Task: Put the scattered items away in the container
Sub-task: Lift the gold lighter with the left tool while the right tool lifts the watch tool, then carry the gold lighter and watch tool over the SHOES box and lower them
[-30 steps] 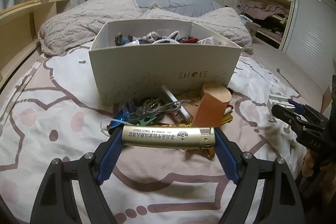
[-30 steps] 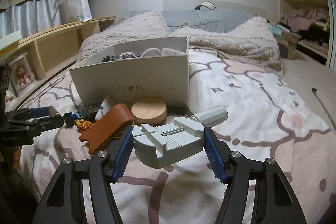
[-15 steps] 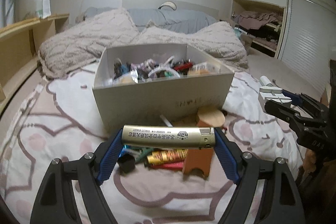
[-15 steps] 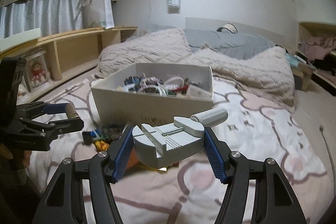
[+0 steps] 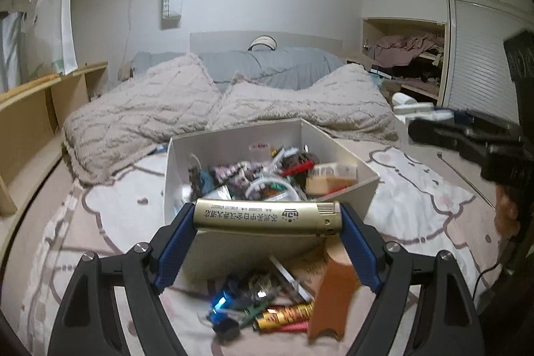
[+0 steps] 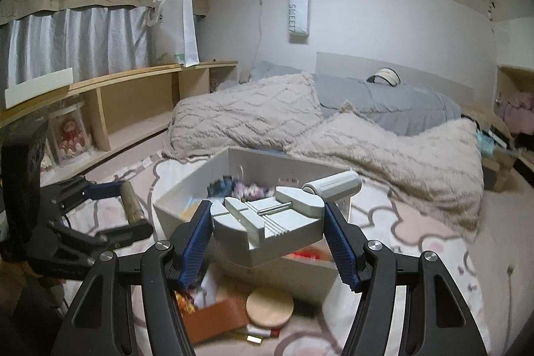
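A white shoe box (image 5: 343, 192) full of small items stands on the bed; it also shows in the right wrist view (image 6: 187, 186). My left gripper (image 5: 267, 219) is shut on a gold lighter (image 5: 267, 217), held above the box's near edge. My right gripper (image 6: 267, 222) is shut on a grey watch-repair tool (image 6: 270, 226) with a white knob, held above the box's near side. Loose items lie in front of the box: a brown leather case (image 5: 333, 292), a snack wrapper (image 5: 287, 314), keys (image 5: 233, 306) and a round wooden lid (image 6: 269, 302).
The bed has a pink patterned sheet (image 5: 100, 222). Beige quilted pillows (image 5: 143, 112) and a grey duvet (image 5: 267, 62) lie behind the box. Wooden shelving (image 6: 133, 102) runs along the left wall. A closet with clothes (image 5: 410, 55) is at the right.
Both grippers have risen and moved forward with their objects, from bed level in front of the box to above its near edge. The box's contents now show from above.
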A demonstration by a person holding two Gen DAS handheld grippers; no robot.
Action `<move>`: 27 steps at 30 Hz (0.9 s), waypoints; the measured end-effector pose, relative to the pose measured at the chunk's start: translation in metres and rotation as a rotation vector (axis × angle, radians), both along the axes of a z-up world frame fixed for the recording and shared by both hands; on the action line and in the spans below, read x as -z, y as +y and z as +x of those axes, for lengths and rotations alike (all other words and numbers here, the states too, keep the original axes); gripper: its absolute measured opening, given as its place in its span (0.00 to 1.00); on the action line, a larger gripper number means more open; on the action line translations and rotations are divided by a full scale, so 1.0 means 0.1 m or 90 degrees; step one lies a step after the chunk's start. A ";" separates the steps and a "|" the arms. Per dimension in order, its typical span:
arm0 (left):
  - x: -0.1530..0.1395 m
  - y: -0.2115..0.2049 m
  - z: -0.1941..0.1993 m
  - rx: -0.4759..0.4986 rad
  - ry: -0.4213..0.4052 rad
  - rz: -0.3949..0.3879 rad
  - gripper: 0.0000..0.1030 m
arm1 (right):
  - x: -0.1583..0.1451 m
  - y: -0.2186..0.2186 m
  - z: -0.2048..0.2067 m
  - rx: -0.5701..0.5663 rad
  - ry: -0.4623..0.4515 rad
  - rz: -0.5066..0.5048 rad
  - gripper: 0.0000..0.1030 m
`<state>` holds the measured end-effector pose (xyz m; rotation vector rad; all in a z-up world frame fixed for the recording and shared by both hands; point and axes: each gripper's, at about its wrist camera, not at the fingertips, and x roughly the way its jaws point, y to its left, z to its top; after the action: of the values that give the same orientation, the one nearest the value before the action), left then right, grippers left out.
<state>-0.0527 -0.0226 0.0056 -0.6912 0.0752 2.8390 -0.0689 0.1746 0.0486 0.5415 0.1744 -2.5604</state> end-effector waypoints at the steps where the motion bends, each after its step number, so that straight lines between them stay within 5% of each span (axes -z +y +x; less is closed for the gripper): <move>1: -0.04 -0.01 -0.03 0.001 0.004 0.001 0.81 | -0.06 -0.02 -0.04 -0.003 -0.001 0.000 0.64; 11: -0.35 -0.04 -0.26 0.008 0.030 0.017 0.81 | -0.44 -0.26 -0.50 -0.004 -0.047 -0.002 0.64; 27: -0.35 -0.28 -0.64 -0.004 0.007 0.036 0.81 | -0.28 -0.65 -1.25 0.026 -0.134 0.028 0.63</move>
<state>-0.1171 -0.0509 0.0401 -0.6651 -0.0051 2.8384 -0.1934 0.1096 0.0767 0.8335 0.1460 -2.5228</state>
